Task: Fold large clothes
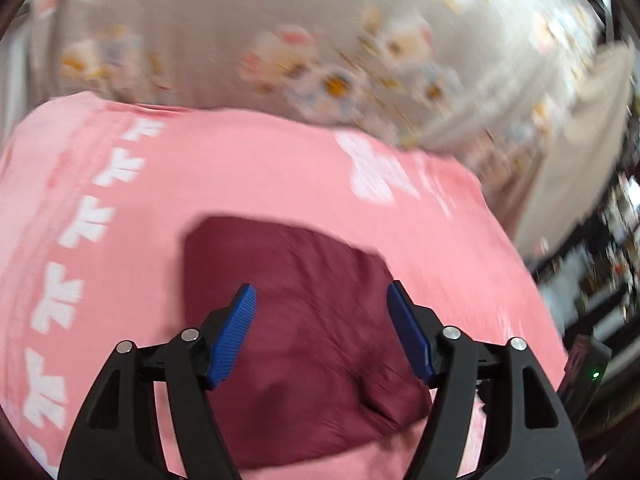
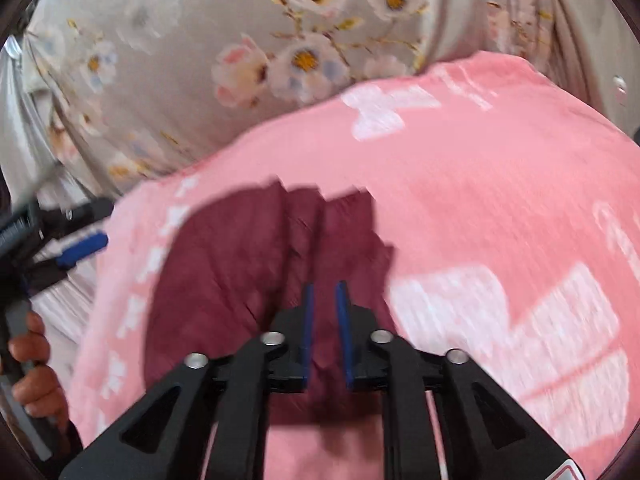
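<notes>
Pink garment [image 1: 280, 184] w/ white print, prob. illegible

From the right wrist view, the maroon garment [image 2: 248, 264] lies flat on the pink printed cloth [image 2: 500, 208], leaving the air above it free. At nine o'clock the left gripper [image 2: 76, 252] and the hand [image 2: 36, 368] holding it block the way. Toward twelve o'clock only the flat floral sheet [image 2: 180, 60] lies ahead.

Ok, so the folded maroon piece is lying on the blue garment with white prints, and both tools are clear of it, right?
Not quite: the garment under the maroon piece is pink, not blue, as the left wrist view shows. It does carry white prints, and the left tool and right tool pinch nothing.
</notes>
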Tool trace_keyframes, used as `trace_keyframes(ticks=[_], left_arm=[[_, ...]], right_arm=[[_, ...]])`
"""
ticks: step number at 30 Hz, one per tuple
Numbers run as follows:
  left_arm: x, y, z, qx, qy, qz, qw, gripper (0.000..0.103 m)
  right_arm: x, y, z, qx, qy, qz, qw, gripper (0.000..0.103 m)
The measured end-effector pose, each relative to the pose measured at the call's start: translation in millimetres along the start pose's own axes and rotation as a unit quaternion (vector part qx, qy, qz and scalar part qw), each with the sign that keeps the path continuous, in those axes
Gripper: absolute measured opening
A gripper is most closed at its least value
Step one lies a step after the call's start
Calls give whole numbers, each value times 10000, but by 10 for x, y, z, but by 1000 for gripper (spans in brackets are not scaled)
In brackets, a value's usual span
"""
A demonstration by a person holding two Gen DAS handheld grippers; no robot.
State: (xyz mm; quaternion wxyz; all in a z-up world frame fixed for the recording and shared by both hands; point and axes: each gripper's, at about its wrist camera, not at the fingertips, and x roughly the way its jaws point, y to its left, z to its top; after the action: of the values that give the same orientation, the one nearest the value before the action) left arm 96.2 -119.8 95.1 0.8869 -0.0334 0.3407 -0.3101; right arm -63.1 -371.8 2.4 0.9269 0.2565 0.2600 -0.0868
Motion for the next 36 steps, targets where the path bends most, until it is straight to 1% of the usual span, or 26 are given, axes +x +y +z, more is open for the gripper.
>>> trace_keyframes(ticks=[1, 2, 4, 6, 7, 11, 15, 16, 17, 18, 19, 20, 22, 24, 25, 26, 27, 29, 31, 36], left_arm=[[-24, 84, 60, -75, -49, 113, 9999, 66], [-40, 208, 131, -138, -124, 327, 9993, 66], [23, 381, 198, -193, -135, 785, 9966, 67], [181, 491, 248, -236, -27, 1076, 9939, 67], [253, 520, 247, -263, 42, 1163, 9929, 67], [582, 640, 247, -306, 339, 1413, 9889, 66], [779, 637, 208, -261, 524, 1461, 9875, 66], [815, 623, 216, -261, 548, 1458, 9875, 66], [866, 607, 222, -250, 586, 1439, 9875, 67], [904, 582, 228, -245, 609, 1421, 9877, 66], [932, 559, 235, -231, 625, 1395, 9880, 66], [965, 516, 245, -196, 632, 1357, 9885, 66], [1005, 442, 268, -135, 626, 1311, 9893, 66], [1068, 344, 287, -62, 634, 1242, 9902, 67], [1111, 293, 290, -27, 648, 1224, 9904, 66], [1179, 222, 287, 23, 671, 1190, 9906, 66], [1247, 165, 279, 56, 707, 1167, 9906, 66], [1399, 51, 246, 96, 812, 1099, 9906, 66], [1574, -50, 187, 163, 948, 1103, 9892, 66], [1851, -156, 46, 300, 1072, 1263, 9857, 67]], right_arm=[[73, 51, 140, 7, -35, 135, 9999, 50], [149, 113, 210, 11, -50, 168, 9998, 61], [375, 218, 390, -38, 45, 168, 9998, 65], [612, 280, 536, 57, 250, 233, 9994, 65], [768, 251, 606, 217, 436, 324, 9983, 65], [1298, 134, 749, 829, 1136, 369, 9894, 65], [1670, 162, 706, 772, 1696, 279, 9821, 65], [1716, 175, 696, 726, 1755, 300, 9813, 54], [1728, 183, 687, 665, 1779, 358, 9811, 21], [1714, 199, 702, 613, 1790, 498, 9807, 9], [1631, 199, 736, 583, 1655, 584, 9828, 7], [1491, 206, 786, 447, 1413, 583, 9872, 5], [1234, 176, 873, 221, 976, 442, 9940, 5], [1023, 108, 924, 66, 663, 220, 9975, 4], [942, 62, 929, -53, 538, -16, 9985, 4], [920, 16, 913, -156, 486, -275, 9983, 3], [947, -42, 881, -213, 526, -496, 9972, 3], [1021, -170, 801, -166, 671, -676, 9953, 3], [1084, -281, 714, -85, 779, -764, 9940, 3], [1211, -351, 547, -176, 784, -1179, 9898, 3]])
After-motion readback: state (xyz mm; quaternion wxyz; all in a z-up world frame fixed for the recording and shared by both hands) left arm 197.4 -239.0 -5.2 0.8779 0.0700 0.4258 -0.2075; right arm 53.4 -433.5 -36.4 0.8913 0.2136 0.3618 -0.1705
